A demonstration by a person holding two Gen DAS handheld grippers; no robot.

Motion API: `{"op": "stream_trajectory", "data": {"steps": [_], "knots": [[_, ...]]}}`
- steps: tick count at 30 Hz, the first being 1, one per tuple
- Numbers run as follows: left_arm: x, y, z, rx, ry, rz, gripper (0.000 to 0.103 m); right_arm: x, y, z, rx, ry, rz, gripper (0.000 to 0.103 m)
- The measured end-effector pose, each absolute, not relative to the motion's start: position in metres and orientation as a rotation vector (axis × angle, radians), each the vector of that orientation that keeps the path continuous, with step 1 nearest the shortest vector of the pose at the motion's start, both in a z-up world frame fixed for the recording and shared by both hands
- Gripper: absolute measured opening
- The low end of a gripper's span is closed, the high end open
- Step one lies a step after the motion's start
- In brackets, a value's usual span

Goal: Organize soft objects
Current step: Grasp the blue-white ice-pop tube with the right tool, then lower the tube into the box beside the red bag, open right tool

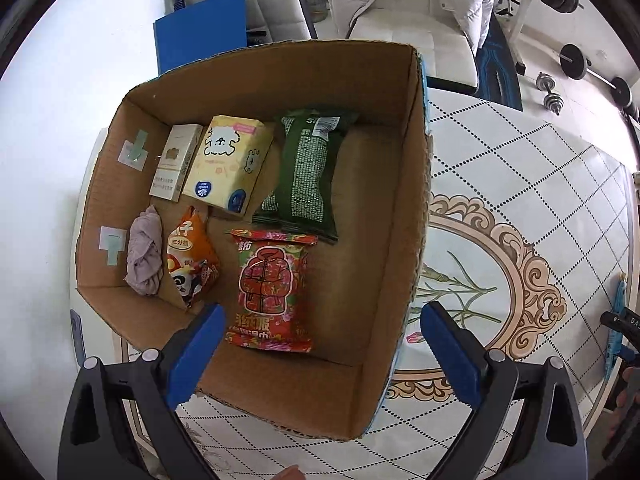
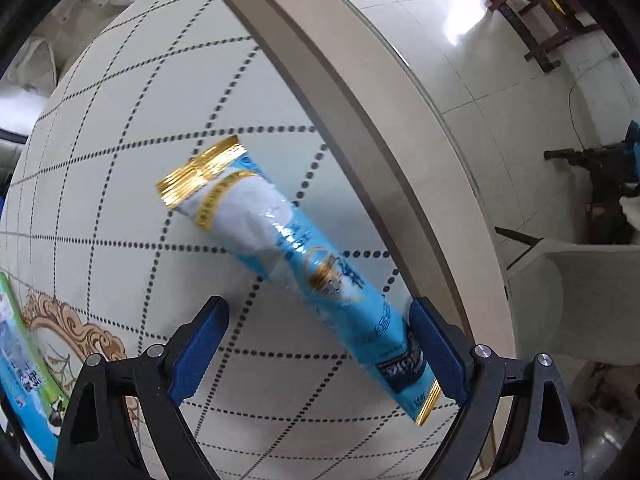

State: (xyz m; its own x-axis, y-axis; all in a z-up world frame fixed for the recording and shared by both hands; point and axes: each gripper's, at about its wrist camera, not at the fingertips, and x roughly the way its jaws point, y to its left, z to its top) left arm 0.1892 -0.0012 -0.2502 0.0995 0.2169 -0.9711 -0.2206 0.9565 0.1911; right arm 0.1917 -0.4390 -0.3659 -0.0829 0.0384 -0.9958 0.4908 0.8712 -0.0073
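Observation:
In the left wrist view a cardboard box [image 1: 404,184] stands on the patterned table. It holds a red packet [image 1: 272,288], a green packet [image 1: 308,172], a yellow tissue pack [image 1: 230,164], a white carton [image 1: 176,162], an orange snack bag [image 1: 192,258] and a grey cloth [image 1: 144,258]. My left gripper [image 1: 320,340] is open and empty above the box's near side. In the right wrist view a long light-blue sachet [image 2: 288,248] with gold ends lies on the table. My right gripper [image 2: 318,344] is open, and the sachet's near end lies against the right finger [image 2: 436,356].
The table edge [image 2: 384,152] runs close on the right of the sachet, with tiled floor beyond. A blue-green packet [image 2: 24,360] lies at the left. A white chair with a coat [image 1: 408,4], a blue board [image 1: 200,32] and dumbbells [image 1: 580,68] stand beyond the box.

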Motion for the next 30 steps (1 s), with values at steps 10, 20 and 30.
{"op": "stream_trajectory", "data": {"steps": [10, 20, 30], "knots": [[0.186, 0.004, -0.23, -0.043, 1.403, 0.213, 0.1, 0.182, -0.396, -0.333, 0.388, 1.611, -0.324, 0.016], [0.165, 0.056, -0.182, -0.071, 1.391, 0.073, 0.1, 0.168, -0.242, -0.221, 0.429, 1.496, 0.02, 0.016], [0.172, 0.138, -0.167, -0.083, 1.354, 0.051, 0.1, 0.191, -0.059, -0.176, 0.391, 1.443, 0.234, 0.016]]}}
